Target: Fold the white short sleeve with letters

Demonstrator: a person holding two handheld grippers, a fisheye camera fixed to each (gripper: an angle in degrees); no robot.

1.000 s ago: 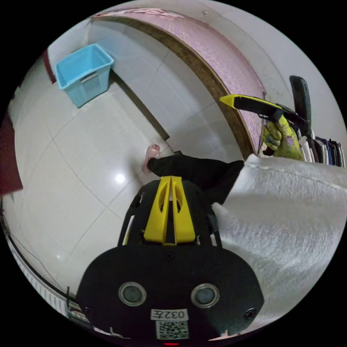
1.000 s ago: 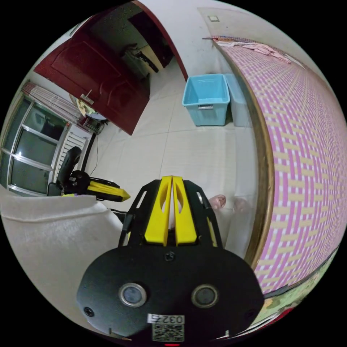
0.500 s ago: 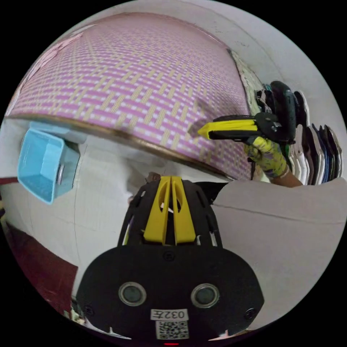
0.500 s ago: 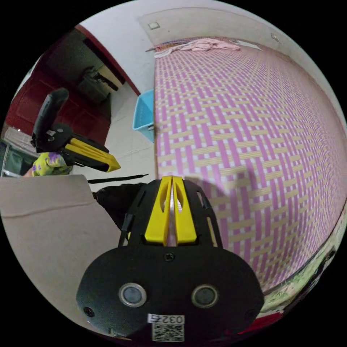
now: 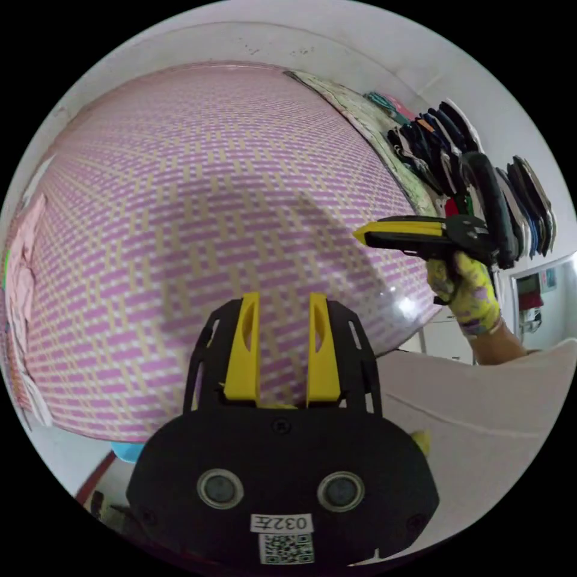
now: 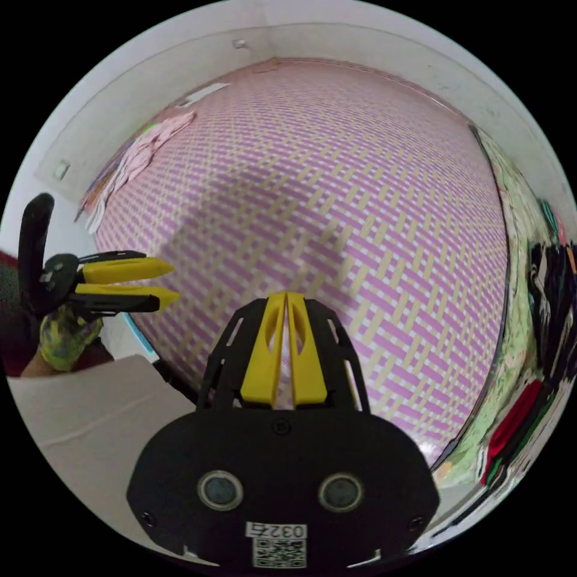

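My left gripper [image 5: 283, 299] hangs open above the purple-and-tan woven mat [image 5: 198, 198] with nothing between its jaws. In the right gripper view it [image 6: 174, 281] sits at the left in a gloved hand [image 6: 63, 342], jaws apart. My right gripper [image 6: 286, 296] is shut over the same mat [image 6: 360, 210], with nothing visible in it. In the left gripper view it [image 5: 362, 232] shows side-on with jaws together, held by a gloved hand [image 5: 472, 297]. A plain pale cloth [image 5: 493, 415] [image 6: 84, 415] lies close beside both cameras; I cannot tell whether it is the shirt or the person's clothing.
A row of stacked folded clothes [image 5: 481, 150] [image 6: 550, 288] stands along one end of the mat. Pink cloth [image 6: 150, 144] [image 5: 21, 252] lies at the other end. A sliver of a blue bin [image 5: 123, 452] shows below the mat's edge. White wall runs behind the mat.
Both cameras have swung up from the tiled floor to the mat. My left gripper's jaws have opened; the right gripper has stayed shut.
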